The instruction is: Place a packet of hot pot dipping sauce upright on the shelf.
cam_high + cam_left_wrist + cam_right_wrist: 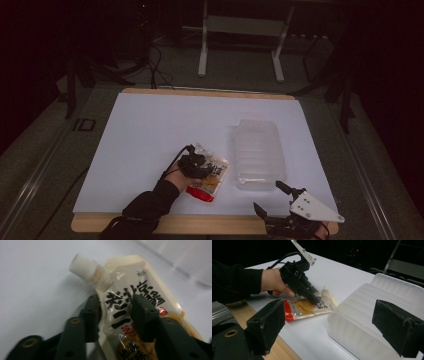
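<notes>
A spouted pouch [214, 181], cream with black lettering, a red bottom and a white screw cap [81, 265], lies flat on the white sheet near the table's front. My left gripper [197, 167] points down on the pouch's upper part. In the left gripper view the left gripper [116, 312] has its jaws on either side of the pouch [130, 277] below the spout, and the film creases between them. My right gripper [269, 196] stands open at the front right edge, nothing between its jaws. The right gripper view shows the left gripper [319, 301] on the pouch [303, 307].
A clear ribbed plastic container [257, 150] lies upside down right of the pouch, close in front of the right gripper [329, 312]. The white sheet [150, 135] has open room at left and back. A wooden table edge [200, 224] runs along the front.
</notes>
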A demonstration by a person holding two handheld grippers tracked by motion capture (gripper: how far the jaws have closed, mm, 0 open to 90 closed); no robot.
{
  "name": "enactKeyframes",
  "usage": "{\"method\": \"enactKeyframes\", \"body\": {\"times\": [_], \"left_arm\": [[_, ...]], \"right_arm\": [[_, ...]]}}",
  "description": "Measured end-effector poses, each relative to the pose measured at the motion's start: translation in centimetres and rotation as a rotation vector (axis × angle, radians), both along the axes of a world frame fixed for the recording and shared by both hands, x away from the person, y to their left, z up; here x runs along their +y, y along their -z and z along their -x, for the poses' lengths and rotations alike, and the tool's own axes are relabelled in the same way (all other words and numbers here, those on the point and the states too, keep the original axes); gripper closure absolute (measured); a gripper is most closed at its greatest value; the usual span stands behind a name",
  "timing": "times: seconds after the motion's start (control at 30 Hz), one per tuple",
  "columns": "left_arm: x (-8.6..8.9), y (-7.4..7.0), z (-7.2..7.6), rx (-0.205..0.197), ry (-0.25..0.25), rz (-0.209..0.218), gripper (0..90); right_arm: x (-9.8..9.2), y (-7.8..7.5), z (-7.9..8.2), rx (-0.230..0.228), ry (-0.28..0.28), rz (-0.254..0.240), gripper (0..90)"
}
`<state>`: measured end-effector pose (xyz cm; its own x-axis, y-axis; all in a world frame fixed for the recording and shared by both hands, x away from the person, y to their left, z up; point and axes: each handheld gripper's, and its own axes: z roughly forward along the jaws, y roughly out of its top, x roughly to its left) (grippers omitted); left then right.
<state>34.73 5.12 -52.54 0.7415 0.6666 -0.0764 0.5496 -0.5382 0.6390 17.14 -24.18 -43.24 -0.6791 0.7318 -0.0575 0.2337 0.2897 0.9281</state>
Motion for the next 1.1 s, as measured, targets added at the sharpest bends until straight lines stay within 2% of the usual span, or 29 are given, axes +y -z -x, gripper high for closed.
{"method": "enactKeyframes", "body": {"times": [0.07, 0.2, 0.23, 0.43, 0.5, 0.73, 0.9, 0.93, 1.07, 1.1], "left_arm": [[-0.3, -0.1, 0.0, -0.004, -0.008, -0.022, 66.4], [-0.5, -0.1, 0.2, -0.011, -0.022, -0.025, 79.3], [-0.6, -0.1, 0.6, -0.033, -0.022, -0.036, 82.4], [-0.8, -0.1, 1.0, -0.061, -0.025, -0.046, 88.0], [-0.6, -0.1, 1.1, -0.06, -0.023, -0.02, 88.6], [-0.2, -0.6, 1.3, -0.07, -0.004, 0.007, 89.4], [0.2, -1.9, 1.6, -0.086, 0.018, 0.017, 89.6], [0.5, -2.4, 1.8, -0.091, 0.021, 0.031, 89.6], [1.0, -3.2, 2.1, -0.094, 0.025, 0.057, 89.7], [1.3, -3.5, 2.5, -0.099, 0.033, 0.079, 89.6]], "right_arm": [[0.0, 0.0, 0.0, 0.001, 0.0, -0.002, 11.3], [0.0, 0.0, 0.0, 0.003, 0.0, 0.0, 11.3], [0.0, 0.0, 0.0, 0.004, -0.001, 0.001, 11.3], [0.0, 0.0, 0.0, 0.002, -0.003, -0.001, 11.3], [-0.1, 0.0, 0.0, 0.001, -0.001, -0.005, 11.4], [-0.4, 0.0, -0.1, 0.004, 0.006, -0.022, 13.2], [-0.7, -0.2, -0.1, -0.003, 0.019, -0.034, 13.1], [-0.6, -0.2, -0.1, 0.004, 0.018, -0.029, 13.1], [-0.6, -0.1, -0.2, 0.008, 0.011, -0.028, 13.2], [-0.6, -0.1, -0.2, 0.007, -0.001, -0.027, 14.4]]}}
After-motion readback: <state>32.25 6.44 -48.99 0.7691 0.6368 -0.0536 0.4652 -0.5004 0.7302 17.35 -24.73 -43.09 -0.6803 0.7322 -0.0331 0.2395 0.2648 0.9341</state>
